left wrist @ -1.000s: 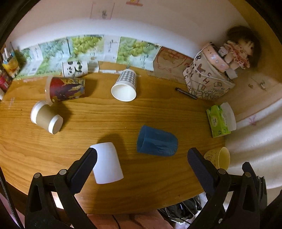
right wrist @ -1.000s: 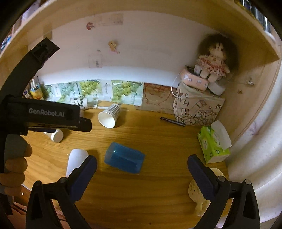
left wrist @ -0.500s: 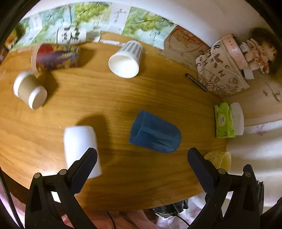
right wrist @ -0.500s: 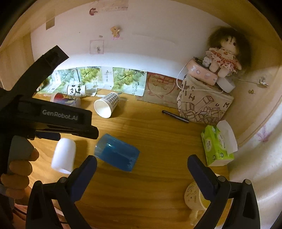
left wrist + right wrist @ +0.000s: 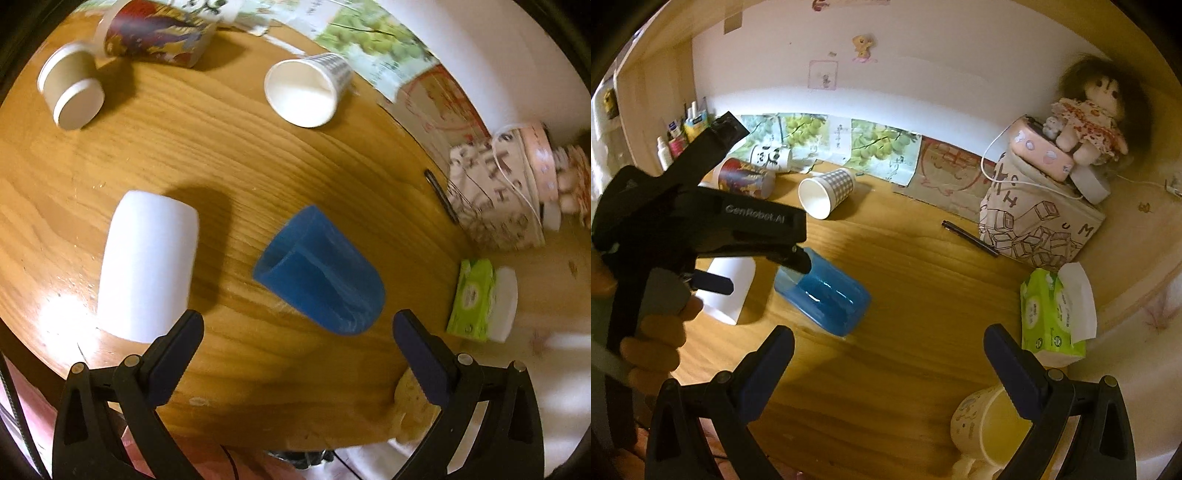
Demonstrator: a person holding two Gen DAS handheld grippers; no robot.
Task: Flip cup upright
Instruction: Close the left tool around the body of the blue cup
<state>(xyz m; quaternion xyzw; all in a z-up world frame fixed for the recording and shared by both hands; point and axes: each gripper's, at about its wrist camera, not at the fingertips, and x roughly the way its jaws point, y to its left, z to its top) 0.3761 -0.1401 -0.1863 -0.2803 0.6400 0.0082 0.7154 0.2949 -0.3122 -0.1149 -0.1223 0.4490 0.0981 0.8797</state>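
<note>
Lying on its side near the middle of the wooden table [image 5: 229, 147]: a blue cup [image 5: 321, 271], mouth turned to the left, closed base to the right and nearer. Just left of it, apart by a strip of bare wood, a white cup [image 5: 147, 266], also on its side. Hovering above the near edge of the table, the left gripper [image 5: 297, 332], spread wide and holding nothing, the blue cup just beyond the gap between its fingers, untouched. Seen from the right wrist, the same left gripper [image 5: 757, 269] in side view at the left, gripped by a hand [image 5: 653, 328], its tips over the mouth end of the blue cup [image 5: 823, 295] and the white cup [image 5: 727, 288]; contact cannot be told there. Right gripper [image 5: 888, 334] likewise wide and empty, held above the near right part of the table, well apart from the blue cup. Farther back, all tipped over: a checked paper cup [image 5: 306, 92] with its mouth toward the camera, a brown paper cup [image 5: 70, 92] with white rims, and a red printed cup [image 5: 155, 29]. At the right: a black pen [image 5: 971, 238], a patterned bag [image 5: 1038, 218], a doll [image 5: 1089, 114] on top, a green tissue pack [image 5: 1049, 314], and a pale yellow mug [image 5: 993, 424] standing mouth-up at the near right edge.
</note>
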